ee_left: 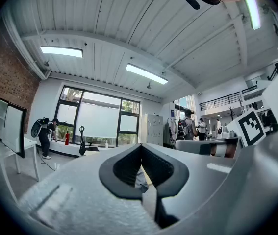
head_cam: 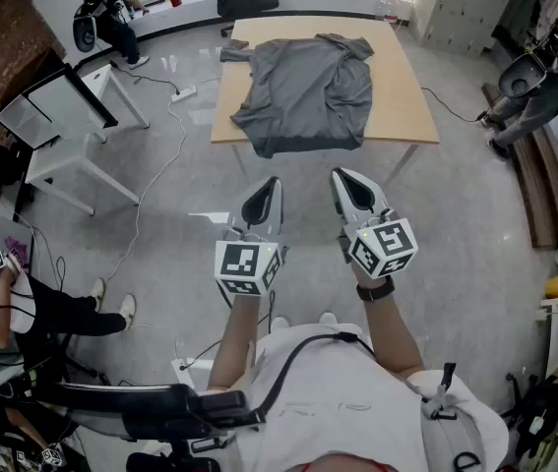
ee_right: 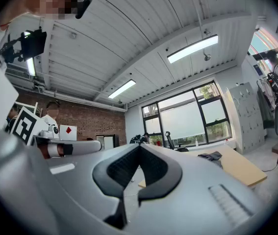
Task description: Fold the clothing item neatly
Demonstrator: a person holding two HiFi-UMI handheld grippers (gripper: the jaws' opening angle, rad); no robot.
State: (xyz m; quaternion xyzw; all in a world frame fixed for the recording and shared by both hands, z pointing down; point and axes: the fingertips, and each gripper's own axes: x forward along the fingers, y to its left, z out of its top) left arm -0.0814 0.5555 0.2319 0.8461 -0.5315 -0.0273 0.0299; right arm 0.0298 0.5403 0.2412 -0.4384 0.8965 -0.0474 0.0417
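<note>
A crumpled grey shirt (head_cam: 303,91) is spread on the wooden table (head_cam: 397,106) at twelve o'clock. At six o'clock, well apart from it, the left gripper (head_cam: 271,187) and right gripper (head_cam: 343,179) are held level, jaws closed and empty.

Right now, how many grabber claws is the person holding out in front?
2. The left gripper is at the left and the right gripper is beside it. Both are shut and empty, held short of the table with the gray shirt.
</note>
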